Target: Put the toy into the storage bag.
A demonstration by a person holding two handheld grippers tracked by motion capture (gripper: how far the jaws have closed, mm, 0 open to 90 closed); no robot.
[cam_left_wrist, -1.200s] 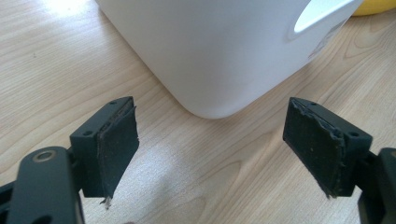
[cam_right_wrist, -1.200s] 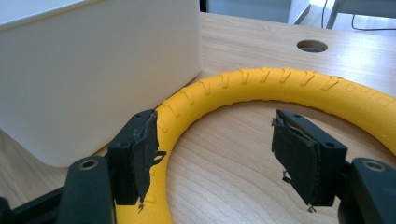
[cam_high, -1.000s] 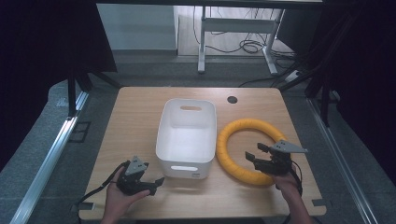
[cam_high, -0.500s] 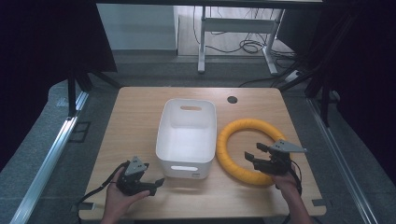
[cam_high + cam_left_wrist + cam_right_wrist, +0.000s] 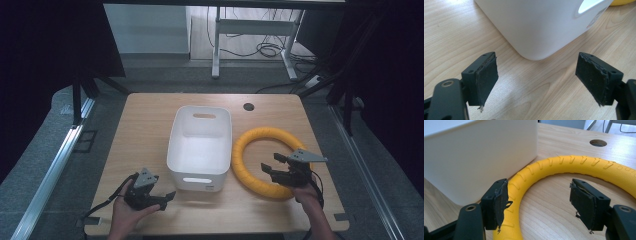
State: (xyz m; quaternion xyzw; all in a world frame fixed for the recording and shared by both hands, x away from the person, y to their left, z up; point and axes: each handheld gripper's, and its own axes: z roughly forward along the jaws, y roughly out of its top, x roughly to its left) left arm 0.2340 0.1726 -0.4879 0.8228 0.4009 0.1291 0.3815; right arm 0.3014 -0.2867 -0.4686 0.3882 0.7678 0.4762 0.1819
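Note:
A white plastic bin [image 5: 200,150] stands empty in the middle of the wooden table [image 5: 145,130]. A yellow foam ring [image 5: 270,133] lies flat just to its right, touching its side. My left gripper [image 5: 167,197] rests low on the table at the bin's near left corner, open, with the bin's rounded corner [image 5: 541,25] ahead of its jaws [image 5: 544,82]. My right gripper [image 5: 268,169] hovers over the ring's near part, open. One of its pads [image 5: 500,200] hangs above the ring [image 5: 579,163] and the other over the wood inside the loop.
A round cable hole [image 5: 248,106] sits in the table near the far edge, also seen beyond the ring [image 5: 598,143]. The bin's side wall [image 5: 479,155] stands close on the left of my right gripper. Bare wood lies left of the bin.

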